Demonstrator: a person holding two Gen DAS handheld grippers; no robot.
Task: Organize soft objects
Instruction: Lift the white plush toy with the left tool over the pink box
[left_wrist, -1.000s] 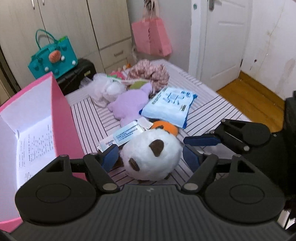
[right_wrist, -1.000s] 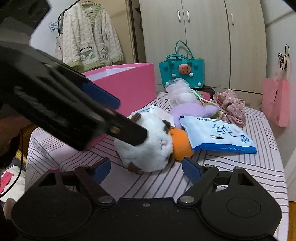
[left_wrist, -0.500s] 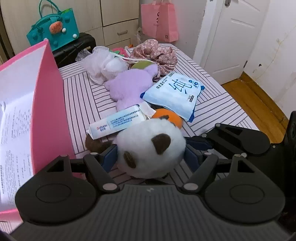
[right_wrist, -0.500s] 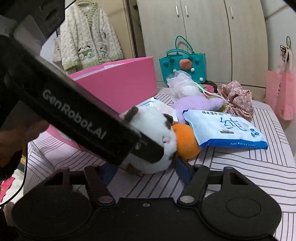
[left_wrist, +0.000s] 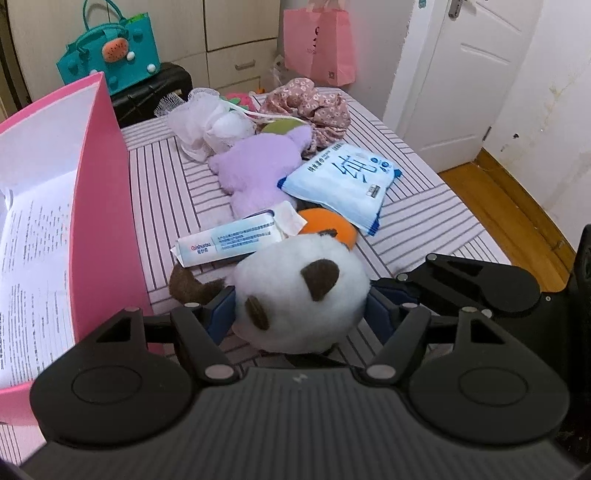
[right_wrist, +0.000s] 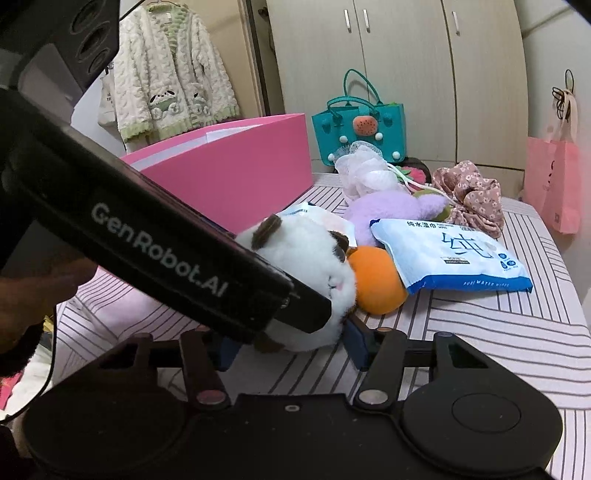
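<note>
Now both tongs around white plush.

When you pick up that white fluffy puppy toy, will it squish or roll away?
The white plush toy looks fluffy and stuffed, so it will probably squish and feel light. Being round, it might roll, but both grippers are closing around it and the striped bedcover looks soft.

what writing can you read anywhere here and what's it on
"GenRobot.AI": side of the left gripper, seen from the right wrist.
"PURE WATER WIPES": lower edge of the blue wipes pack; its large Chinese characters I can't read reliably.
"shurou" partly legible: white tube; rest too small.
Printed sheet in the pink box: too small to read.
</note>
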